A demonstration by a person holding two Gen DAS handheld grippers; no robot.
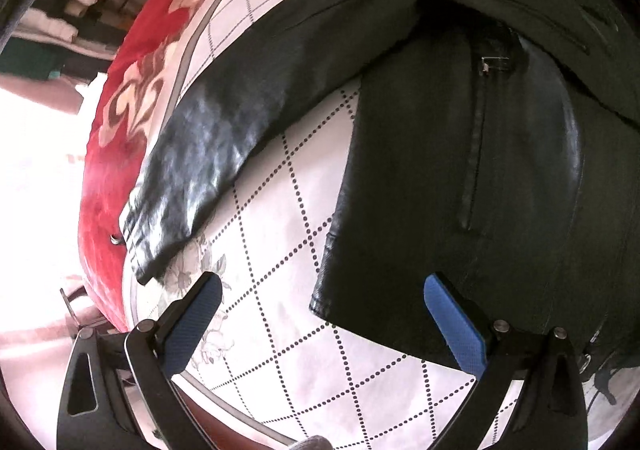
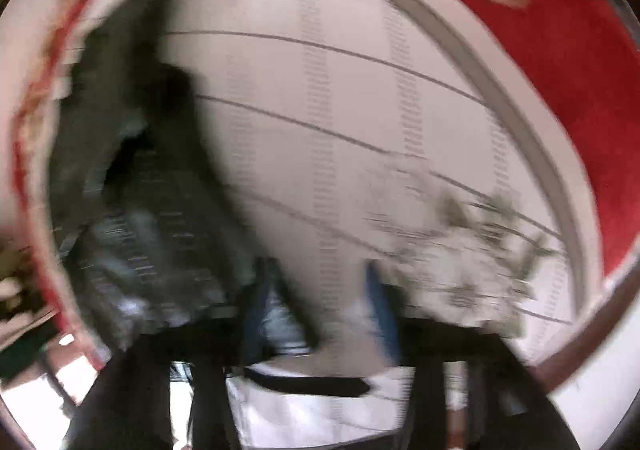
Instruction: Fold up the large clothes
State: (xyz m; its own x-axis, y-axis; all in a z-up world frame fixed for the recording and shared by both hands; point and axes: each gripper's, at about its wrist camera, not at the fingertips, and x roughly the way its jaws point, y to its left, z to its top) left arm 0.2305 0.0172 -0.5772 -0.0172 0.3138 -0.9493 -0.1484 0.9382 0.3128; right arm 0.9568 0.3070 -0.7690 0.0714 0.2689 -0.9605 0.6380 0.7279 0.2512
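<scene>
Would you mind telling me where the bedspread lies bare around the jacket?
Free: the wedge of bedspread between the outstretched sleeve and the leather jacket body, down to the open left gripper. Crowded: top right, where the jacket bunches.

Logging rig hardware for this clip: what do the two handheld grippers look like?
The left gripper has two black angular fingers with blue textured pads, round metal pivot pins and slotted black side links. The right gripper is motion-blurred; black fingers with blue pads can be made out, apparently the same design. No sleeves or cables show.
</scene>
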